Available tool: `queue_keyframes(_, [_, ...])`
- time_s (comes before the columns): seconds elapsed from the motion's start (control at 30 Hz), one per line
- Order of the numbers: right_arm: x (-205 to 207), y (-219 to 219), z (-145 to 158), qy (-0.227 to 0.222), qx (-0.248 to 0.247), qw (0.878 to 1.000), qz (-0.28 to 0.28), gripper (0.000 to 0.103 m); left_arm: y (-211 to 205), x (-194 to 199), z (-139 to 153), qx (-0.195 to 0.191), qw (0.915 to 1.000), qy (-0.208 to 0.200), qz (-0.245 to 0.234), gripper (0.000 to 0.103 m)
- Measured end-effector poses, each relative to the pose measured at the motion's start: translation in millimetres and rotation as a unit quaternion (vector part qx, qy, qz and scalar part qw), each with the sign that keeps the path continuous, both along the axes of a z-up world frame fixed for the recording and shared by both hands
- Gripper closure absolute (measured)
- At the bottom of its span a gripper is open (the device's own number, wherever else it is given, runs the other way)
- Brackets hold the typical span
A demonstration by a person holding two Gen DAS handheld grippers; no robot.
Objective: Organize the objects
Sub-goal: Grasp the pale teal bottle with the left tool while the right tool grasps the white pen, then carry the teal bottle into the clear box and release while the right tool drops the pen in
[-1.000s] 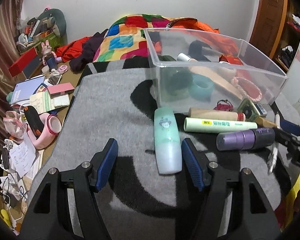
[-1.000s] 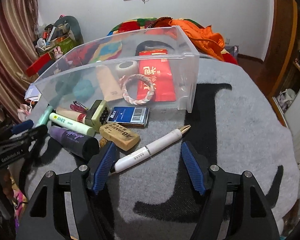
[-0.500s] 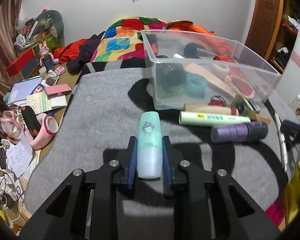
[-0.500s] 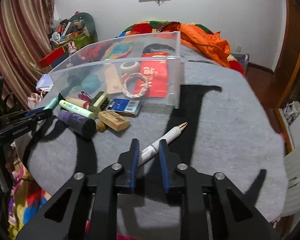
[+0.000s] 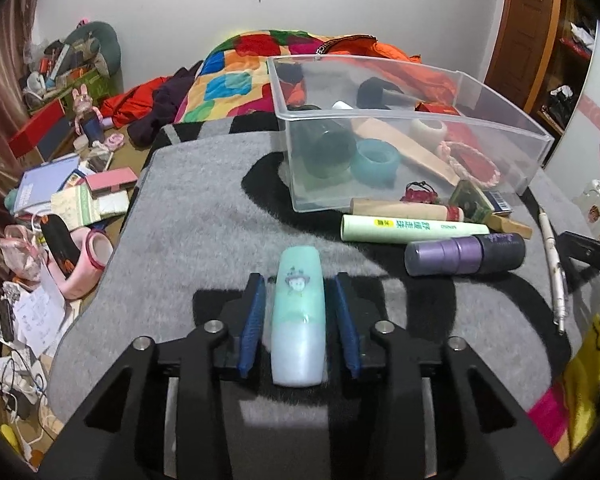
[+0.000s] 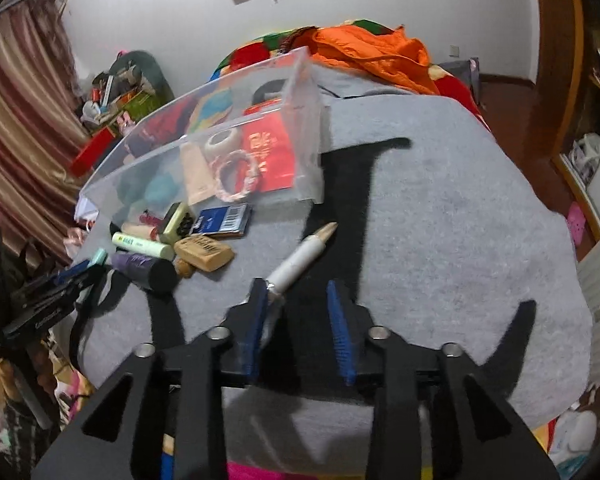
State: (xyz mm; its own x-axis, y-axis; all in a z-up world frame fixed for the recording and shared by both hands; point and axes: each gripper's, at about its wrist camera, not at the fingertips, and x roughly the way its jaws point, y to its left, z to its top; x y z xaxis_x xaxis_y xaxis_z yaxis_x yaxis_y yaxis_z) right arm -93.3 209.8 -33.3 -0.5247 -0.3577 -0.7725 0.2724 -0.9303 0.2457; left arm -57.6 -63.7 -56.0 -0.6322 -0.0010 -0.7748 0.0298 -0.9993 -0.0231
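Note:
A mint-green tube [image 5: 298,312] with a small cartoon figure lies on the grey blanket between the pads of my left gripper [image 5: 298,285]. The jaws are opening, and a thin gap shows on each side of the tube. A white pen [image 6: 300,256] with a tan tip rests against the left finger of my right gripper [image 6: 295,286]. Those jaws are opening too, and the right pad stands well away from the pen. A clear plastic bin [image 5: 500,92] behind holds tape rolls, a red packet and a braided ring.
In front of the bin lie a light green tube [image 5: 404,229], a purple bottle [image 5: 464,256], a tan eraser [image 6: 204,254] and a blue card [image 6: 224,220]. Books and clutter cover the floor at left [image 5: 60,200]. The blanket's edge drops off on the right [image 6: 572,280].
Both grippers shut from wide open, the left on the mint tube and the right on the pen, then their jaws parted again. The right view has rolled and shifted.

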Motion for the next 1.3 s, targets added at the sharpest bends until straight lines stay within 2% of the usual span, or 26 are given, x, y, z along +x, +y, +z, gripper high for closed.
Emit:
queue_keyframes(0.07, [1.6,-12.0,-0.4,0.01,0.016,1.0,0.007,0.058,2.7,-1.4,-1.4,-0.006,0.9999,0.008,0.0,0.068])
queue_keyframes(0.17, [-1.0,-27.6,-4.3,0.023,0.047,0.999,0.006,0.056,5.0,0.4,-1.5,-0.005,0.9999,0.014,-0.003,0.078])
queue_keyframes(0.27, [-5.6,-39.1,-9.5,0.034,0.071,0.997,0.009,0.054,7.9,5.6,-0.4,-0.011,0.9998,0.018,-0.005,0.079])
queue_keyframes(0.33, [-3.7,-44.6,-10.2,0.048,0.091,0.995,0.011,0.056,7.7,9.6,1.0,-0.009,0.9998,0.019,-0.005,0.079])
queue_keyframes(0.53, [2.7,-30.8,-7.1,0.046,0.088,0.995,0.021,0.092,3.5,21.4,5.7,0.012,0.9997,0.021,-0.003,0.079])
queue_keyframes(0.8, [21.7,-7.3,0.6,0.059,0.096,0.993,0.027,0.093,5.9,32.8,14.6,0.019,0.9992,0.033,-0.006,0.079])
queue_keyframes(0.93, [28.9,-0.1,19.3,0.084,0.071,0.994,0.021,0.093,9.7,35.1,26.5,0.027,0.9985,0.047,-0.007,0.079])
queue_keyframes(1.03, [35.3,-3.8,35.3,0.113,0.071,0.991,0.021,0.093,13.3,36.5,37.3,0.03,0.9977,0.061,-0.009,0.079])
queue_keyframes(1.3, [36.9,-16.9,66.3,0.15,0.043,0.987,0.04,0.093,26.3,34.2,69.1,0.031,0.9944,0.1,-0.017,0.079])
